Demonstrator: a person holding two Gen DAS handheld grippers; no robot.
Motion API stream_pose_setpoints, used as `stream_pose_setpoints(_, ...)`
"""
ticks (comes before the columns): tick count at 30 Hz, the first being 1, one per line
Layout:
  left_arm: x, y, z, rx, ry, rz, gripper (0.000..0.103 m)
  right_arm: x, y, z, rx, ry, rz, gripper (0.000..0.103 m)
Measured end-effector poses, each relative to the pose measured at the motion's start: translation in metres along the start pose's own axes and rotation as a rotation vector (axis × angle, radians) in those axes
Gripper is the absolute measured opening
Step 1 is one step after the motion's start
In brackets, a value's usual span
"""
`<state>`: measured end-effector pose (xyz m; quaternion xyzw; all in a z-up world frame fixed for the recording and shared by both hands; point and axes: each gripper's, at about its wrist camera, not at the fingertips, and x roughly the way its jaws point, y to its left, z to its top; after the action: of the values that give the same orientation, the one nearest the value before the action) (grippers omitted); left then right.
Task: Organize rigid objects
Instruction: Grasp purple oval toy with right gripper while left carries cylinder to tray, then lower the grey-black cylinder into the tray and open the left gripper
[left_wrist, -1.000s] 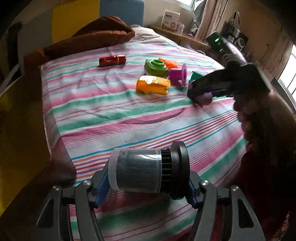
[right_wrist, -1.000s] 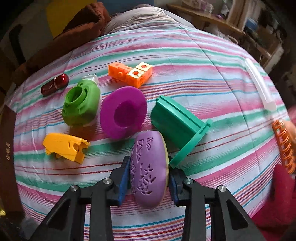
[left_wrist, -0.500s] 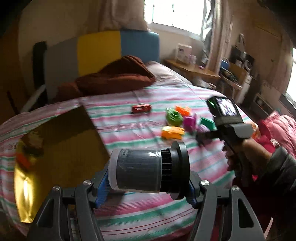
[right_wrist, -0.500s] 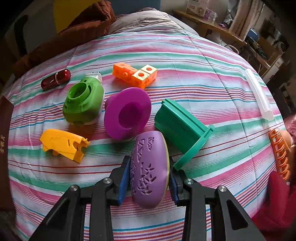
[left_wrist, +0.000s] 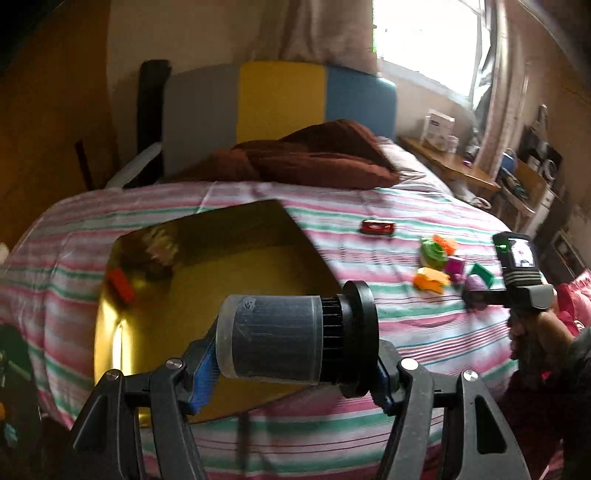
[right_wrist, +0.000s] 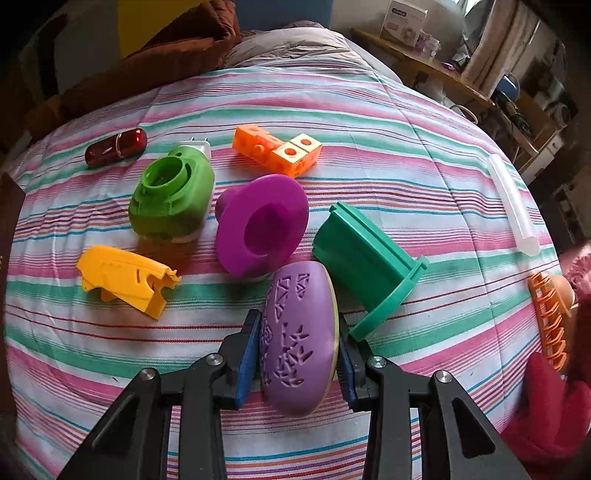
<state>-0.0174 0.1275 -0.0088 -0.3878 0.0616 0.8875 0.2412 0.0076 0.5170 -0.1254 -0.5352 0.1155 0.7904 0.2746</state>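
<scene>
Presently the grey-and-black cylinder (left_wrist: 295, 339) is pinched end to end in the left gripper (left_wrist: 291, 373), poised above the gold tray (left_wrist: 295, 258); judged step: depositing. Beyond the tray's right, the right gripper (right_wrist: 297, 360) pinches a purple oval piece (right_wrist: 297, 332). Next: lower, then release.

A striped bedspread (left_wrist: 424, 325) in pink, green and white covers the bed. A rumpled brown blanket (left_wrist: 314, 155) lies at its head, against a headboard (left_wrist: 280, 99) panelled grey, yellow and blue. Beside the bed, a wooden shelf (right_wrist: 417, 59) carries a white carton (right_wrist: 402, 18) beneath a bright window (left_wrist: 424, 37).
</scene>
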Motion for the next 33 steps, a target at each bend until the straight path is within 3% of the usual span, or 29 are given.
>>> stream_pose_setpoints(12, 0.031, 0.130, -0.010, -0.281, 0.112, 0.069, 0.067, -0.010, 0.010, -0.007, -0.033, -0.012, -0.036, 0.038)
stream_pose_setpoints(19, 0.073, 0.146, 0.011, -0.278, 0.155, 0.100, 0.067, -0.005, 0.007, -0.003, -0.041, -0.012, -0.041, 0.038)
stream_pose_setpoints(28, 0.110, 0.163, 0.029, -0.269, 0.178, 0.197, 0.067, -0.004, 0.007, -0.002, -0.058, -0.011, -0.047, 0.038)
stream_pose_setpoints(33, 0.124, 0.169, 0.030, -0.261, 0.205, 0.194, 0.067, -0.004, 0.007, -0.002, -0.062, -0.013, -0.050, 0.038)
